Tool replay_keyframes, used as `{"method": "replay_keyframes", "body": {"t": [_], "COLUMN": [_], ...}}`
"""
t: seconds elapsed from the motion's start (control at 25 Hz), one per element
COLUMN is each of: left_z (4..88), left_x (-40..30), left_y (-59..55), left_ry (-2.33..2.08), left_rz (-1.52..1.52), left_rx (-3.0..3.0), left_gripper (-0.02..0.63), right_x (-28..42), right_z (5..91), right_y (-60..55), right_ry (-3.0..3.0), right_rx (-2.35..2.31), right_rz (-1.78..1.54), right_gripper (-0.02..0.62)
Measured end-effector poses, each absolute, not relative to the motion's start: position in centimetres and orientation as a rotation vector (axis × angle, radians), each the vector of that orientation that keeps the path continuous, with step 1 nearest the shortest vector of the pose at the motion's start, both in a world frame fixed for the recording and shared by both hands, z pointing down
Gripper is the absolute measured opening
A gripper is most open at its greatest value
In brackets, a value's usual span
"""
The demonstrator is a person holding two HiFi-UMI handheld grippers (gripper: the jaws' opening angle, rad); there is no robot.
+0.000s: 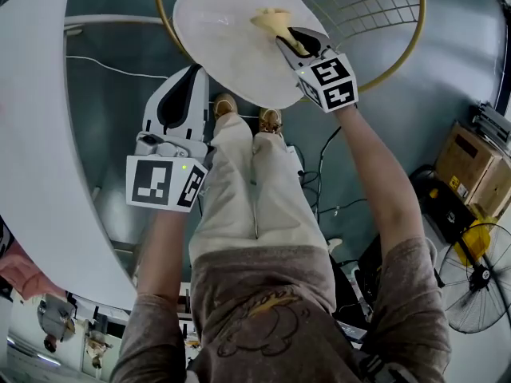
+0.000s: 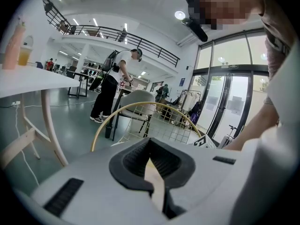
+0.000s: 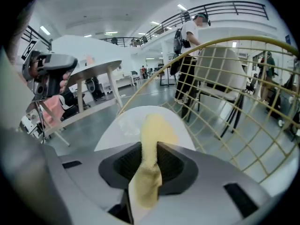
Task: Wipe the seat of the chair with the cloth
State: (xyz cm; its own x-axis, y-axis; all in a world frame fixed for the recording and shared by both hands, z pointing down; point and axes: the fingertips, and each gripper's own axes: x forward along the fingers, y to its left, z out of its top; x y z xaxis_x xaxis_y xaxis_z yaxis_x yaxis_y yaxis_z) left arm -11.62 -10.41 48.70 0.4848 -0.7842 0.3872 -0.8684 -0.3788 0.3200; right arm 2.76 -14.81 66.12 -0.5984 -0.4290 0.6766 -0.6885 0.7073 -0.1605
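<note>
The chair has a white round seat (image 1: 215, 30) and a gold wire backrest (image 1: 375, 22). A yellow cloth (image 1: 274, 21) lies on the seat's far right part, and my right gripper (image 1: 299, 42) is shut on it from the seat's right side. In the right gripper view the cloth (image 3: 152, 135) runs out between the jaws onto the seat (image 3: 117, 125). My left gripper (image 1: 182, 94) hangs just off the seat's near left edge, above the floor, shut with nothing in it. In the left gripper view its jaws (image 2: 152, 165) point at the backrest (image 2: 140, 109).
A large white table (image 1: 40, 134) curves along the left. The person's legs and shoes (image 1: 225, 106) stand right below the seat. Cables (image 1: 112, 69) lie on the grey floor. A cardboard box (image 1: 471, 162) and a fan (image 1: 475, 278) stand at the right. Another person (image 2: 112, 83) stands farther off.
</note>
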Motion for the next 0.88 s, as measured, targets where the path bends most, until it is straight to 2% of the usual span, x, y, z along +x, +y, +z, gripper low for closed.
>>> {"method": "replay_keyframes", "body": {"t": [0.4,0.88], "left_z": [48.7,48.4], "left_x": [-10.4,-10.2], "left_y": [-10.8,-11.0], "left_ry": [-1.329,-1.304], "left_rz": [0.236,0.239], "left_rx": [2.278,2.291], "left_gripper": [0.009,0.009], "right_x": [11.4,10.4], "right_z": [64.9,68.2], "right_y": [-19.1,-16.6], "right_ry": [-2.134,-2.046], "right_rx": [1.029,0.961], "right_rz": [0.467,0.561], "right_gripper": [0.114,0.114]}}
